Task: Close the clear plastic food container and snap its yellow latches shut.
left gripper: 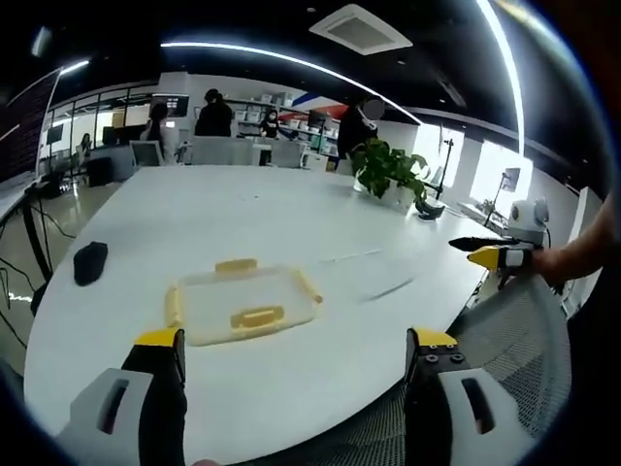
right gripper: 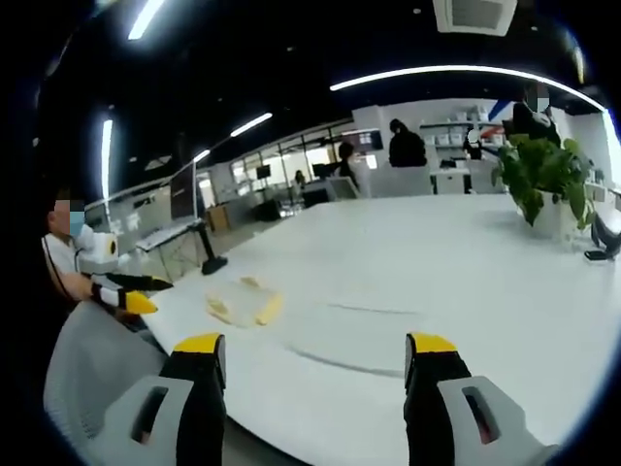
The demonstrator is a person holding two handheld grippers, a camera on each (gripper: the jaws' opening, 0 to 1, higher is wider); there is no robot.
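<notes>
Container [left gripper: 243, 303] lay flat on the white desk [left gripper: 291, 214], straight ahead of my left tool [left gripper: 294, 354] and near the desk's front edge, its long axis running across my line of approach rather than along it. Its lid looked already laid on, though I could not be sure it was seated. Yellow latches showed at the far side, the near side and both ends; whether any had been snapped down I could not tell. My left tool was the nearer one, jaws wide apart and holding nothing, apart from the container and short of it. My right tool [right gripper: 315, 364] was also spread and empty; from it the container [right gripper: 243, 301] lay well off to the left and ahead, farther away. In the left gripper view the right tool [left gripper: 485, 254] came in from the right edge, off the desk's side. I judged the left should go straight forward to press the near latch, while the right had to swing left to reach the far one.
</notes>
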